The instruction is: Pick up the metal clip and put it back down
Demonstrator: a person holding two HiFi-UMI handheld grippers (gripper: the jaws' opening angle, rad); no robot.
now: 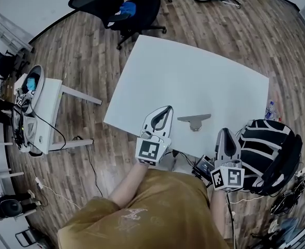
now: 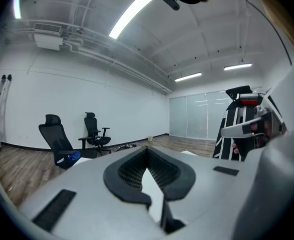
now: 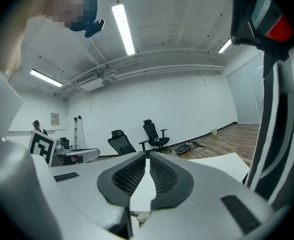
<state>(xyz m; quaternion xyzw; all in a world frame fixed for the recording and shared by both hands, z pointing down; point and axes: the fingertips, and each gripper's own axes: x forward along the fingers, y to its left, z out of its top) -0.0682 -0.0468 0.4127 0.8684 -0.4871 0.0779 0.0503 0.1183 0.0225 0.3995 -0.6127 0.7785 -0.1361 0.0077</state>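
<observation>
Left gripper (image 1: 164, 112) and right gripper (image 1: 226, 134) flank the metal clip (image 1: 195, 121), both closed, nearly level

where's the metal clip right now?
Head view: the flat grey metal clip lies on the white table near its front edge, between the left gripper and right gripper, held by neither.

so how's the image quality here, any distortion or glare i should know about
Head view: strong fisheye, the table edges and floorboards bow, yet the metal clip stays sharp. Left gripper view: a ceiling light strip blows out white, corners vignetted black. Right gripper view: same dark rim, the near jaws slightly soft.
</observation>
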